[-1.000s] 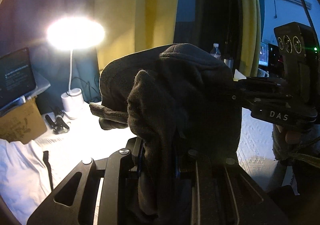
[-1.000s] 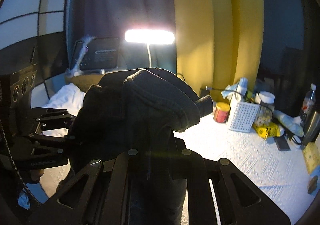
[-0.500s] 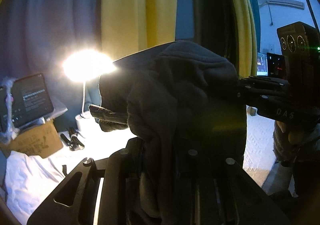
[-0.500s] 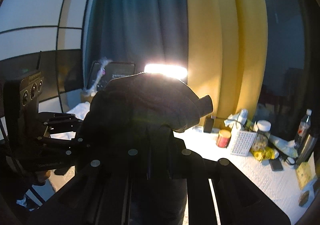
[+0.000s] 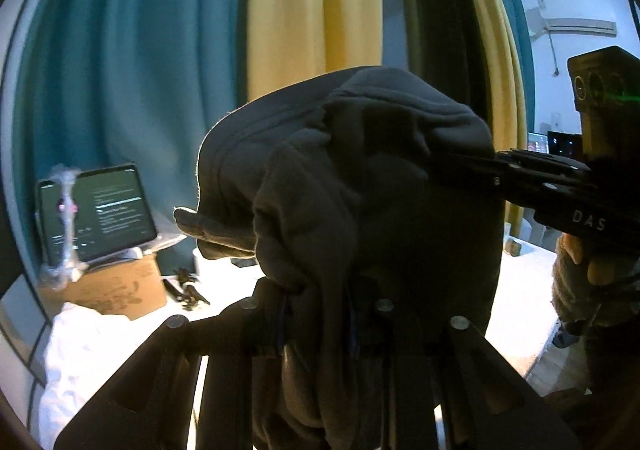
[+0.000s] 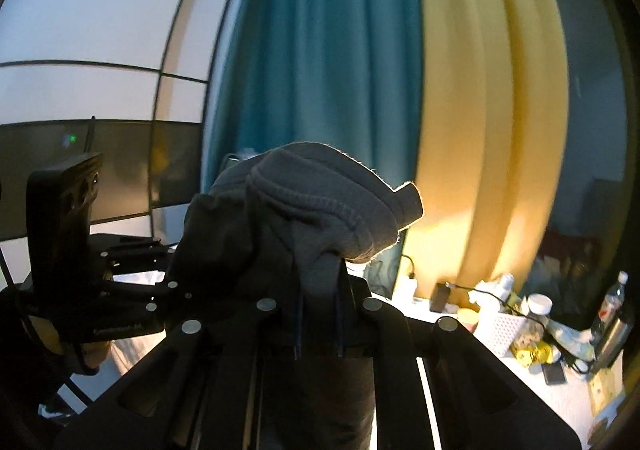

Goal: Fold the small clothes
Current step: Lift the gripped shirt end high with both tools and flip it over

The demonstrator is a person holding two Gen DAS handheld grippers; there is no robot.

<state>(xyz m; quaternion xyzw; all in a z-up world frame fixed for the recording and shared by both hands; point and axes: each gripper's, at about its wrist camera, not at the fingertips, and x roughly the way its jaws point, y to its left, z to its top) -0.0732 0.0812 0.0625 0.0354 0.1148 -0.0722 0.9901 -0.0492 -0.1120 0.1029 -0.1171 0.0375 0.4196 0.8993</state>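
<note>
A dark grey fleece garment (image 5: pixel 360 186) hangs bunched in the air, high above the table. My left gripper (image 5: pixel 320 314) is shut on one part of it, and the cloth drapes over its fingers. My right gripper (image 6: pixel 318 310) is shut on another part of the garment (image 6: pixel 308 210). The right gripper also shows in the left wrist view (image 5: pixel 472 166), reaching into the cloth from the right. The left gripper shows in the right wrist view (image 6: pixel 168 270), entering the cloth from the left. All the fingertips are hidden by cloth.
A white-covered table (image 5: pixel 516 310) lies below. A tablet (image 5: pixel 104 210) stands on a cardboard box (image 5: pixel 116 286) at the left. White cloth (image 5: pixel 72 354) lies near it. A white basket (image 6: pixel 506 330), jars and bottles (image 6: pixel 612 298) crowd the table's right side. Curtains (image 6: pixel 320 50) hang behind.
Both grippers have risen with the garment and tilted upward. The lamp has dropped out of sight behind the cloth and the table sits lower in both views.
</note>
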